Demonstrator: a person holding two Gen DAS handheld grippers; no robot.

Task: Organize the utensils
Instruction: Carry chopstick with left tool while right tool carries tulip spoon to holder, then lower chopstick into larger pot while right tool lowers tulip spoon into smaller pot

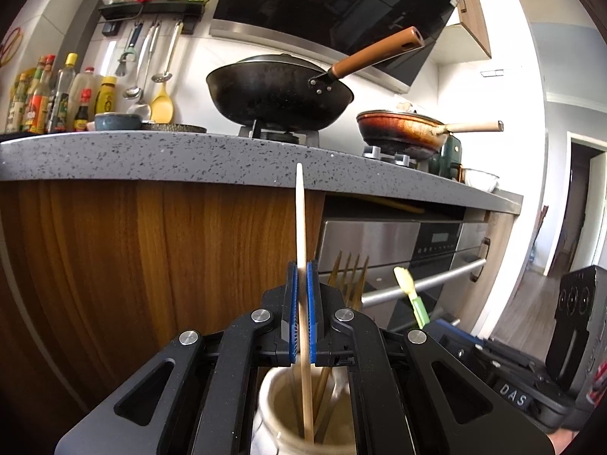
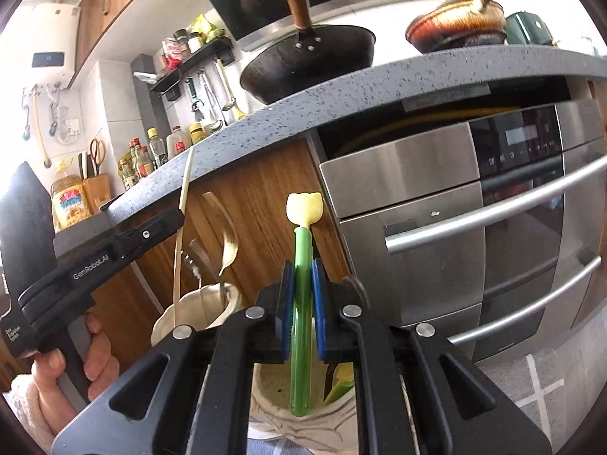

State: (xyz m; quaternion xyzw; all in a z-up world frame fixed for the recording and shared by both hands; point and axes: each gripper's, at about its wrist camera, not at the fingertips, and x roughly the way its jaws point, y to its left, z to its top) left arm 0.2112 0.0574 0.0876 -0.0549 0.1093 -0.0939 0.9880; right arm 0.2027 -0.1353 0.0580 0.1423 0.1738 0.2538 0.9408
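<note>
My left gripper (image 1: 302, 265) is shut on a thin wooden utensil (image 1: 301, 220), held upright with its lower end inside a cream ceramic holder (image 1: 277, 398) that also holds gold forks (image 1: 351, 276) and chopsticks. My right gripper (image 2: 302, 265) is shut on a green-handled utensil with a yellow tulip top (image 2: 304, 208), its lower end inside another cream ceramic holder (image 2: 273, 390). In the right wrist view the left gripper's body (image 2: 95, 265) shows at left, above the first holder (image 2: 205, 303) with a gold spoon (image 2: 229, 250) in it.
A grey speckled countertop (image 1: 151, 155) overhangs wood cabinet fronts (image 1: 151, 250). A stainless oven (image 2: 474, 220) with bar handles stands to the right. A black wok (image 1: 280, 91) and a brown pan (image 1: 402, 129) sit on the stove. Bottles and hanging ladles line the back wall.
</note>
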